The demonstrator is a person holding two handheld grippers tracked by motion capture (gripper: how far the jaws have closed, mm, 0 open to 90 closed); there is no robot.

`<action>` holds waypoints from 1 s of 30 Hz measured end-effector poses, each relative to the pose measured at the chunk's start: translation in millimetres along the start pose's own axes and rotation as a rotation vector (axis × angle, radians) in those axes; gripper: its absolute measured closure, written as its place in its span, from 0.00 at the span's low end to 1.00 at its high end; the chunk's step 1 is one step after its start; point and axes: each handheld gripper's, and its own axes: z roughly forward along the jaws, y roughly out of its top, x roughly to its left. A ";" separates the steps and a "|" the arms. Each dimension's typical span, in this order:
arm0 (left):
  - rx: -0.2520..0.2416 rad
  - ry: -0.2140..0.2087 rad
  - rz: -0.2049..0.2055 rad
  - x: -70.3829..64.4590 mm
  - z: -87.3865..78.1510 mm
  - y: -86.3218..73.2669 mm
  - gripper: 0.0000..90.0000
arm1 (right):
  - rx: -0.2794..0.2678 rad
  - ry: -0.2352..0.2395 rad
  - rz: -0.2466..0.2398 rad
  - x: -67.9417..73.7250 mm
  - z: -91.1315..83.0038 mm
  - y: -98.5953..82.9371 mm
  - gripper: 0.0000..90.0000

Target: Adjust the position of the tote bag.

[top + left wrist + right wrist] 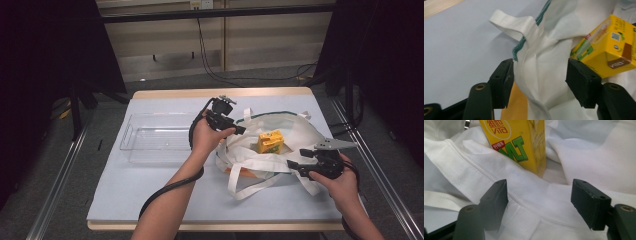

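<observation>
While both forearms reach in over the table (pixel 150 200), the left gripper (pixel 239 129) holds its jaws apart around a bunched fold of the white bag (pixel 295 135), and the right gripper (pixel 292 165) gapes over the bag's hem. Upright in the bag stands the yellow carton (pixel 270 141), its label legible in the right gripper view; a clear tray (pixel 150 137) lies left of the bag.

A lab recording bay: black curtains (pixel 45 45), metal floor rails (pixel 55 185), cables (pixel 210 55), covered table (pixel 150 185).
</observation>
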 end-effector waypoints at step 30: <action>0.028 -0.041 0.081 -11.3 -0.2 -5.9 0.63 | -0.079 0.106 -0.073 36.9 15.0 24.4 0.90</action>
